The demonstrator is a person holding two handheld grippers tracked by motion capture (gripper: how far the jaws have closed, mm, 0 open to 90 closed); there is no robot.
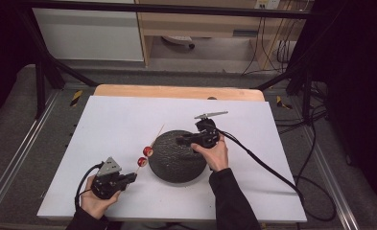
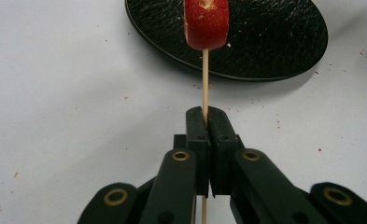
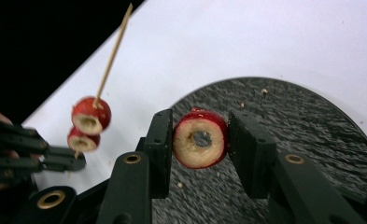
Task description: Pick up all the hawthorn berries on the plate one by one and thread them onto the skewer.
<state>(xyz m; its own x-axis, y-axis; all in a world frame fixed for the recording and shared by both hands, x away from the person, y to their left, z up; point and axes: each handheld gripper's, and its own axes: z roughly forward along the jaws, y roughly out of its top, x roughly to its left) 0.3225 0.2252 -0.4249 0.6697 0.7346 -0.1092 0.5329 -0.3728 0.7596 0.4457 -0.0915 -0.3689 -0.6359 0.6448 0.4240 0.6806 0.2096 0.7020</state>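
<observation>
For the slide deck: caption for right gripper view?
Right gripper holds a cored red fruit slice over the black plate.

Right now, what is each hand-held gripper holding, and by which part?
Left hand-held gripper pinches the skewer by its bare lower end. Right hand-held gripper clamps a cored red fruit piece by its skin sides.

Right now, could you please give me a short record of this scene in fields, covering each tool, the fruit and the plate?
work: threading cored red fruit slices onto a wooden skewer
left tool: shut on the skewer, near its lower end
on skewer: two fruit slices, bare pointed end above them
right tool: holds a third slice between its pads, hole facing the camera, above the plate
plate: black, round, textured, a few crumbs on it
table: white sheet, small specks near the plate
</observation>
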